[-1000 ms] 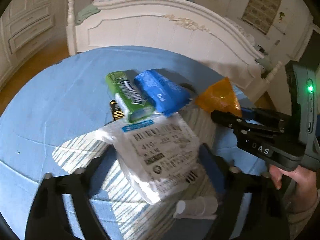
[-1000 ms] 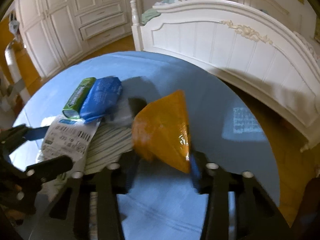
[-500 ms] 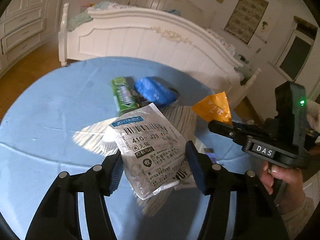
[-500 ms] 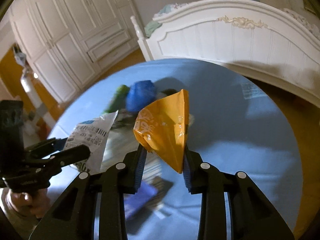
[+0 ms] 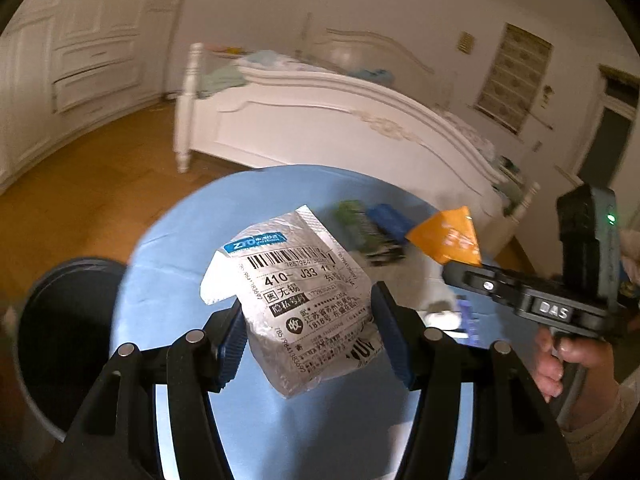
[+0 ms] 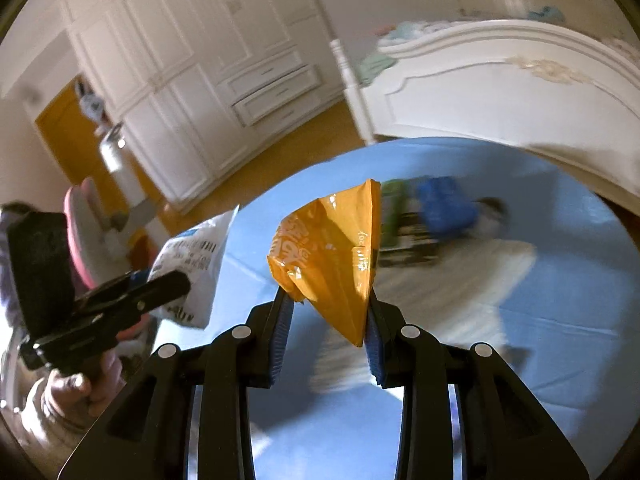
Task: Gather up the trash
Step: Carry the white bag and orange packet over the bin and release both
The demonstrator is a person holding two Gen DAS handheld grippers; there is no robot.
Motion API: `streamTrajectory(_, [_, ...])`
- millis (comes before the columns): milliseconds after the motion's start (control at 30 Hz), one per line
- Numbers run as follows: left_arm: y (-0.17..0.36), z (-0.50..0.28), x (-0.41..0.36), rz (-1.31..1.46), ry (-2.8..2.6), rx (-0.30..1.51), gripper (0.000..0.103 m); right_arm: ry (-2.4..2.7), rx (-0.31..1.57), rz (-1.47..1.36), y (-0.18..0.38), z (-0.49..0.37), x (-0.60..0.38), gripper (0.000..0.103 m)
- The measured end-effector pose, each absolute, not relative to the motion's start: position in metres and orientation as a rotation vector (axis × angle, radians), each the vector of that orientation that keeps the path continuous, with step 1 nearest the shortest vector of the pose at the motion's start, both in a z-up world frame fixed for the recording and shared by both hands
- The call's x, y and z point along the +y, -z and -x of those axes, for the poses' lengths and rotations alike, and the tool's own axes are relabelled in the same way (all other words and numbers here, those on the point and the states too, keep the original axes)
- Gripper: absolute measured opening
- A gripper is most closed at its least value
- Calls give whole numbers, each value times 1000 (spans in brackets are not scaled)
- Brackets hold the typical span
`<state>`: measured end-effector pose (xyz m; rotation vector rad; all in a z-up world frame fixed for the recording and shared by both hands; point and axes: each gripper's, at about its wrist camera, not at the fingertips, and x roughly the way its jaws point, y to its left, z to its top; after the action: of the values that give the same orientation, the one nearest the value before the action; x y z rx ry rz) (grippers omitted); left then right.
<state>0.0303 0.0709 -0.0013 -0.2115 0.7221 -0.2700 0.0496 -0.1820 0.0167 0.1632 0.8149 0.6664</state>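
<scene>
two pieces of trash are held up off the blue bench (image 5: 168, 248). in the left wrist view the left gripper (image 5: 308, 340) has its jaws partly closed on a white mailing bag (image 5: 300, 292) with a barcode label, lifted above the bench; a dark bin (image 5: 60, 320) stands just left of the bench, and a green packet (image 5: 354, 222) and a blue packet (image 5: 390, 220) lie on the bench's far side. in the right wrist view the right gripper (image 6: 326, 328) has its jaws narrowly clamped on an orange wrapper (image 6: 332, 256) above the bench, with the white bag nearer the bench's left edge.
</scene>
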Motion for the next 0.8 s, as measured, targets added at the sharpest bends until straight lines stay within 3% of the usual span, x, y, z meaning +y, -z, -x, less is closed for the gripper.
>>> streamTrajectory(800, [63, 4, 254, 307, -104, 784, 59, -968, 956, 123, -7, -43, 88, 33])
